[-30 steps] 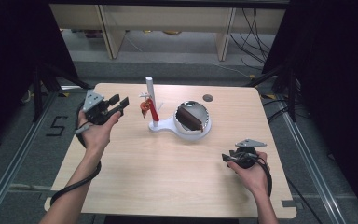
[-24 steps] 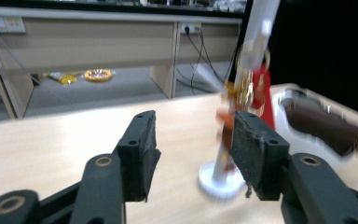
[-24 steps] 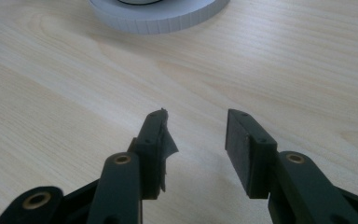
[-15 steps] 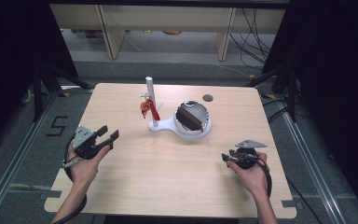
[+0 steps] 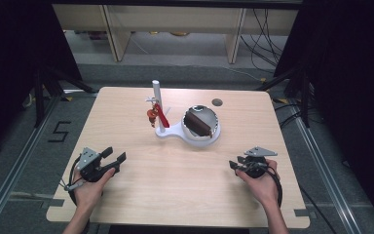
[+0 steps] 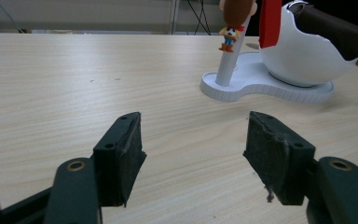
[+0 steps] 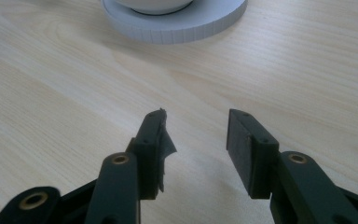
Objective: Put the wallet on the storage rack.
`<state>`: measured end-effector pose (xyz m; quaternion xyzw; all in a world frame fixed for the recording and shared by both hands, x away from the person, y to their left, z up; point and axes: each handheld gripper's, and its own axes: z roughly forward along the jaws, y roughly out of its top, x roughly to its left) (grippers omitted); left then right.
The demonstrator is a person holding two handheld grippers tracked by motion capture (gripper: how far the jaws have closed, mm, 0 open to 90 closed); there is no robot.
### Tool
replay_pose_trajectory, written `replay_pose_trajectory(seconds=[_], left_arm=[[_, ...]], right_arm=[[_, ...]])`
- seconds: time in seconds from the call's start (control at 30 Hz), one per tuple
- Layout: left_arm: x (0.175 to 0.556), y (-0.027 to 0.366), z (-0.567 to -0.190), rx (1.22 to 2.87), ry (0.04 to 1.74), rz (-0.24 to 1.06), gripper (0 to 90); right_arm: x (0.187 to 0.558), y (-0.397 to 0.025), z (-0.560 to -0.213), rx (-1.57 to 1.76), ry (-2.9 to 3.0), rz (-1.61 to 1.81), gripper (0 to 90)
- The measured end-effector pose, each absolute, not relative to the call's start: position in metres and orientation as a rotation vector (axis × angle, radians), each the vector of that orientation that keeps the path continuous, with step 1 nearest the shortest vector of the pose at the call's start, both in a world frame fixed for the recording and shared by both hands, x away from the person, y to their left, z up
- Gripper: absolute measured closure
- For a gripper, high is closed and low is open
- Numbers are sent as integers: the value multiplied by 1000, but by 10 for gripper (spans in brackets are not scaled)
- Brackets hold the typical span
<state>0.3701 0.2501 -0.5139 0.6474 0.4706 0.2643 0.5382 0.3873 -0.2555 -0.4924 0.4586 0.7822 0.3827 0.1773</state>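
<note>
1. Resting near the table's 7 o'clock corner, my left gripper is spread open and empty; my right gripper, at 5 o'clock, likewise.
2. At 12 o'clock, the white plastic stand carries a red-ribboned figurine charm and a brown wallet.
3. I judge that a careless reach could topple the post.

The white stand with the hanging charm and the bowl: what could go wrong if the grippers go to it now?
1. The charm and red strap hang loose on the thin post; a push from the open left gripper could swing them or tip the white stand.
2. The brown thing lies tilted across the bowl rim; a bump from the open right gripper may knock it out.
</note>
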Motion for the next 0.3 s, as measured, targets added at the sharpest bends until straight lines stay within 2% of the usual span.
replay_pose_trajectory(seconds=[0.3], left_arm=[[368,250,-521,1530,1121,637,327]], right_arm=[[385,-255,-491,1283,2191,1074,578]])
